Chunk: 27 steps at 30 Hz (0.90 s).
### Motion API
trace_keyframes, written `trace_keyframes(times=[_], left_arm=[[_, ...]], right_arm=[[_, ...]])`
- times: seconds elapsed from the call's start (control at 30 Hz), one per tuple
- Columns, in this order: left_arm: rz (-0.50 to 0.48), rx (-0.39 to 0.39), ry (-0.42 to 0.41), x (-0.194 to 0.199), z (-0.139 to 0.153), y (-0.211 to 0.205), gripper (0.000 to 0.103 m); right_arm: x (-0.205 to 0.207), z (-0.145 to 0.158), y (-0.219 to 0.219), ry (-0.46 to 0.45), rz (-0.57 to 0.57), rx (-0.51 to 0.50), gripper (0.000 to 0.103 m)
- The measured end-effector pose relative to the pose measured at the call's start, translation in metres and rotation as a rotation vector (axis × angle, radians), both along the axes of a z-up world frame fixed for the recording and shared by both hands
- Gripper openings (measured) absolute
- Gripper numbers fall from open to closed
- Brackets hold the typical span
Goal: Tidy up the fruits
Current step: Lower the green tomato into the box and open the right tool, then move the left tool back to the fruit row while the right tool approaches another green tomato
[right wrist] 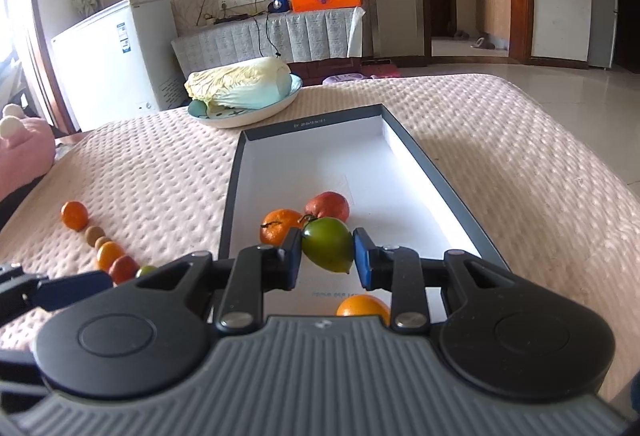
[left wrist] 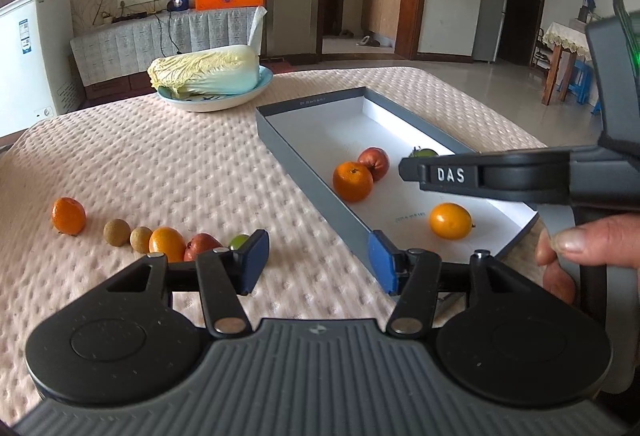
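Table w/ pink quilted cover [left wrist: 168, 164]. Ahead of left gripper [left wrist: 318, 262]: plate [left wrist: 224, 98] w/ cabbage, far end. Grey box [left wrist: 280, 132] ahead-right, lying flat. Fruit row [left wrist: 160, 236] on cover, just ahead-left, w/ tangerine [left wrist: 69, 216] at far-left end.

You see a quilted, bumpy cloth [left wrist: 168, 164] covering the table. The box [right wrist: 234, 192] looks like matt grey cardboard with a smooth white inside. The green fruit [right wrist: 328, 244] has glossy skin. Your right gripper [right wrist: 327, 260] is matt black plastic with 2 smooth blue pads [right wrist: 365, 262].
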<state>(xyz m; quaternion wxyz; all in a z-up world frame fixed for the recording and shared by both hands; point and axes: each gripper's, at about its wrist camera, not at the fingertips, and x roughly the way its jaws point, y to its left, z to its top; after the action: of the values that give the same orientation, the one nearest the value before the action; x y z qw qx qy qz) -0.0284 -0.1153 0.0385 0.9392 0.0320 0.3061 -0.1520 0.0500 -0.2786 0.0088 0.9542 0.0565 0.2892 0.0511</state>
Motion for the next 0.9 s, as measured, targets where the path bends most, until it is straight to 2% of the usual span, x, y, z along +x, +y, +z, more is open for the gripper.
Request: trace_keyframes(times=[0.33,0.9], left_arm=[[0.008,0.013,0.005,0.0,-0.002,0.004,0.061],[0.073,0.004,-0.005,0.002,0.001,0.03,0.061]], right_arm=[[-0.004,0.008,-0.007,-0.055,-0.036,0.026,0.033],[-0.016,0.014,0.011,-0.085,0.024,0.032,0.033]])
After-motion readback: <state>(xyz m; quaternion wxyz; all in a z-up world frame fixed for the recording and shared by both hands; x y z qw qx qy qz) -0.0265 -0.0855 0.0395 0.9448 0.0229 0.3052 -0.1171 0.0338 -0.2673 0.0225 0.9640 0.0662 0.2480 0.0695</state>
